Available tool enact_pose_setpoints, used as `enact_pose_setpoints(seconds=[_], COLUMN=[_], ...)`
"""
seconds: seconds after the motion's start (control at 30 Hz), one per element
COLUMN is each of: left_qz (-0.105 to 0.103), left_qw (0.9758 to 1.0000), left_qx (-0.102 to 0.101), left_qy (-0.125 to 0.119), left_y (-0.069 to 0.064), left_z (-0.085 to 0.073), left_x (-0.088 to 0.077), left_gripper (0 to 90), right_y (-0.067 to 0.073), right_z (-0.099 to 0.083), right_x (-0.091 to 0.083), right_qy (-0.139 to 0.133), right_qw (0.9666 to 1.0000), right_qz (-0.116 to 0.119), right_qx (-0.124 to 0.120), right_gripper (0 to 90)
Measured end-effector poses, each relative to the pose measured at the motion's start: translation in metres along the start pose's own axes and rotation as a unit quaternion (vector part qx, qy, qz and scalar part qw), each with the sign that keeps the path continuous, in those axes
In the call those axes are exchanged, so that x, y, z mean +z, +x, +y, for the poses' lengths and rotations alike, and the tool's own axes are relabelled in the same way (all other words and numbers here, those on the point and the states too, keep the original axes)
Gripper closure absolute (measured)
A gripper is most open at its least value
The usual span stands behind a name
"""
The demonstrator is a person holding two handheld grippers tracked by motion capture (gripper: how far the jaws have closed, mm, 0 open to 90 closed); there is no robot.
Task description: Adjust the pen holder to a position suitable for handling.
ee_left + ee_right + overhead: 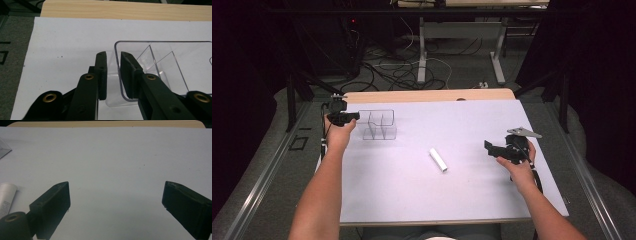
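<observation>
White sheet (462,190) covered the table, a wood edge (427,95) showing along its far side; cables lay on the floor beyond.

Left gripper (346,117) sat at upper left of the high view, beside the clear divided box (379,125). In the left gripper view (113,72) its jaws stood narrowly apart, one on each side of the box's near wall (118,65); whether the pads pressed the wall could not be told.

Right gripper (492,148) was at right of the frame, jaws spread wide over bare sheet (116,195), holding nothing.

White tube (438,159) lay flat near mid-sheet, between the two grippers, well apart from the box; its end showed at lower left of the right gripper view (6,197).
</observation>
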State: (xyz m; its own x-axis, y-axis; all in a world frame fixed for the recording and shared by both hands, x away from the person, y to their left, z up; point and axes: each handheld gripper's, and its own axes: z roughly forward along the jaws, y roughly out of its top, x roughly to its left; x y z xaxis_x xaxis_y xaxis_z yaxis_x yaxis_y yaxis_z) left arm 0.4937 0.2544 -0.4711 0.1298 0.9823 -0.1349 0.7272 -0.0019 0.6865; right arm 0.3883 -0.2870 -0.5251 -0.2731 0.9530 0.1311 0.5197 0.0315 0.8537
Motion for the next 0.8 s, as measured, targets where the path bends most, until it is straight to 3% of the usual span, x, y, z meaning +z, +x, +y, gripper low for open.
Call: enact_pose_setpoints(seconds=[0.27,0.3,0.47,0.53,0.67,0.7,0.8], left_qz=[-0.007,-0.004,0.002,0.008,-0.005,-0.004,-0.008], left_qw=[1.0000,0.9999,0.9999,0.9999,0.9998,0.9998,0.9998], left_qx=[0.001,0.007,-0.006,0.002,-0.013,-0.006,-0.010], left_qy=[0.005,0.011,0.010,0.015,0.013,0.018,0.017], left_y=[-0.003,-0.003,-0.007,-0.007,-0.011,-0.011,-0.016], left_z=[-0.001,-0.001,-0.002,-0.001,-0.002,-0.002,-0.002], left_x=[0.000,0.000,0.000,0.000,0.001,0.000,0.000], left_gripper=[86.3,86.6,87.4,87.5,87.5,87.5,87.5], right_y=[0.000,0.000,0.001,0.001,0.001,0.001,0.001], right_z=[0.000,0.000,-0.001,-0.001,-0.001,-0.001,-0.001], right_x=[0.001,0.001,0.001,0.001,0.002,0.002,0.002], right_qy=[0.002,0.004,0.007,0.008,0.007,0.007,0.008], right_qw=[1.0000,1.0000,1.0000,0.9999,1.0000,1.0000,1.0000], right_qz=[0.000,0.001,0.000,0.000,0.001,0.001,0.002], right_qx=[0.002,0.005,0.006,0.007,0.000,0.000,0.000], right_gripper=[7.5,7.5,10.3,10.3,10.3,10.3,10.4])
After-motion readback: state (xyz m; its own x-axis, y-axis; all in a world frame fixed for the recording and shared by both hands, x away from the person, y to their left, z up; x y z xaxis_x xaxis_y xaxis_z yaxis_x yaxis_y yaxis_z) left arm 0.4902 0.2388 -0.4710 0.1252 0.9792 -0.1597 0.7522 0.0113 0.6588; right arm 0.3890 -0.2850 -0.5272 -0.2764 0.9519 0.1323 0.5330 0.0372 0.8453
